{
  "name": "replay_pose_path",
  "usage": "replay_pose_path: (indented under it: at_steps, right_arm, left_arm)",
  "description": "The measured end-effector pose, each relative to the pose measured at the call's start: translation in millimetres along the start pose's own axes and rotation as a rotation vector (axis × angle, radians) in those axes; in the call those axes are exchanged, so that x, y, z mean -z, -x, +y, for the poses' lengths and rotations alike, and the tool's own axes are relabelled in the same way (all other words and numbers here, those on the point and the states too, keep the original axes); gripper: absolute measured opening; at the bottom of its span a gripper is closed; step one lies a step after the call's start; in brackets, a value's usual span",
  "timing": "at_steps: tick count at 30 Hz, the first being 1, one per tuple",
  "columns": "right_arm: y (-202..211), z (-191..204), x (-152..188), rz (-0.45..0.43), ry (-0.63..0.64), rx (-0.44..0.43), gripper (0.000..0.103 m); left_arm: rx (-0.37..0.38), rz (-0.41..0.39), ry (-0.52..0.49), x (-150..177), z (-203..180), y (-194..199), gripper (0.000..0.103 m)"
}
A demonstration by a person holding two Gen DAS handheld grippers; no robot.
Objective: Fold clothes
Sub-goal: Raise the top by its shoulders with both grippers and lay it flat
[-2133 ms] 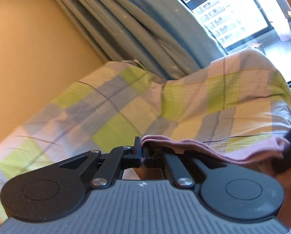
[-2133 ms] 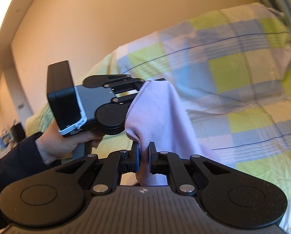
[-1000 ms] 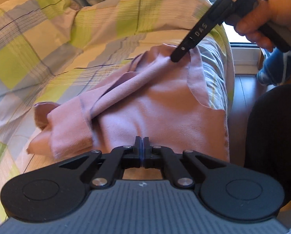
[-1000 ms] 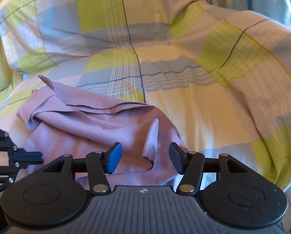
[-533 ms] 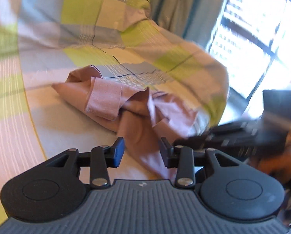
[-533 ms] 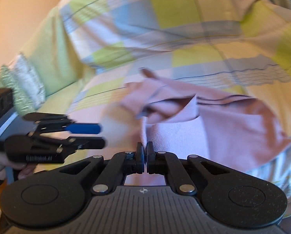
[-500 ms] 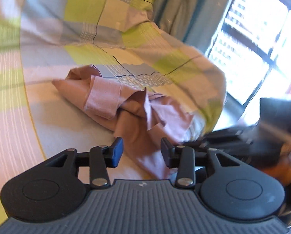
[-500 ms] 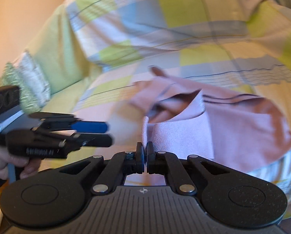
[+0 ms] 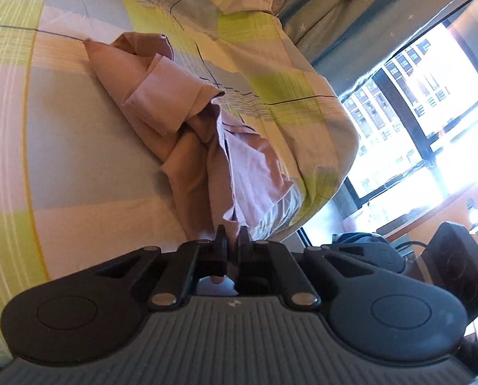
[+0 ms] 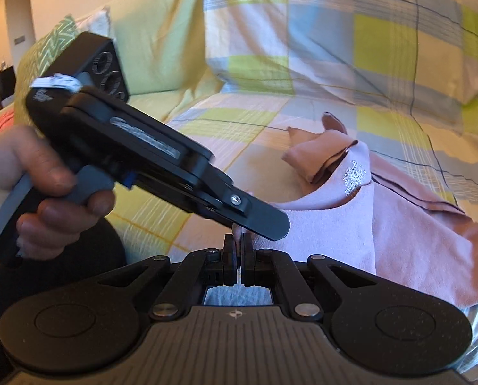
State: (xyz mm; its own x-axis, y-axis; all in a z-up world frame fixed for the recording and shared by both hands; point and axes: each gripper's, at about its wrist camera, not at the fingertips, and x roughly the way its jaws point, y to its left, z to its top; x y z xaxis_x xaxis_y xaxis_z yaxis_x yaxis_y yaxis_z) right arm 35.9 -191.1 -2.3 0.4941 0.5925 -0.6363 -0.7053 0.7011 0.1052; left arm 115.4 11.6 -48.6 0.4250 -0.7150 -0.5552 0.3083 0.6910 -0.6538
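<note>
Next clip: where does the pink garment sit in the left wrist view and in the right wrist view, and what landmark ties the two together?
Left wrist view: the pink garment lies crumpled from upper centre down to the fingertips of the left hand-held gripper.
Right wrist view: it fills the centre right, its near edge at the right hand-held gripper.
Shared landmark: the checked green, blue and yellow bed cover underneath.

Both wrist cameras are looking down along their fingers, close over the pink garment (image 9: 203,134) (image 10: 351,221). The left is facing past it toward the window (image 9: 431,96), the right toward what's probably a pillow (image 10: 62,45).
</note>
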Motion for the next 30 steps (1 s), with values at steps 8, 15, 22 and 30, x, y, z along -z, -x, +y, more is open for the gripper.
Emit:
replay_pose_path:
  at_steps: [8, 15, 22, 30]
  right_arm:
    - [11, -41, -12, -0.003, 0.043, 0.089, 0.021]
    - [-23, -72, -64, -0.041, 0.141, 0.128, 0.041]
    - [-88, -67, -105, 0.003, 0.246, 0.033, 0.041]
    - [-166, -39, -130, 0.155, 0.492, -0.158, 0.054]
  left_arm:
    - [-0.267, -0.122, -0.119, -4, 24, 70, 0.002]
    - [-0.596, -0.216, -0.185, -20, 60, 153, 0.0]
    - [-0.645, -0.169, -0.215, -7, 78, 166, 0.0]
    - [-0.631, -0.132, -0.233, 16, 92, 155, 0.0]
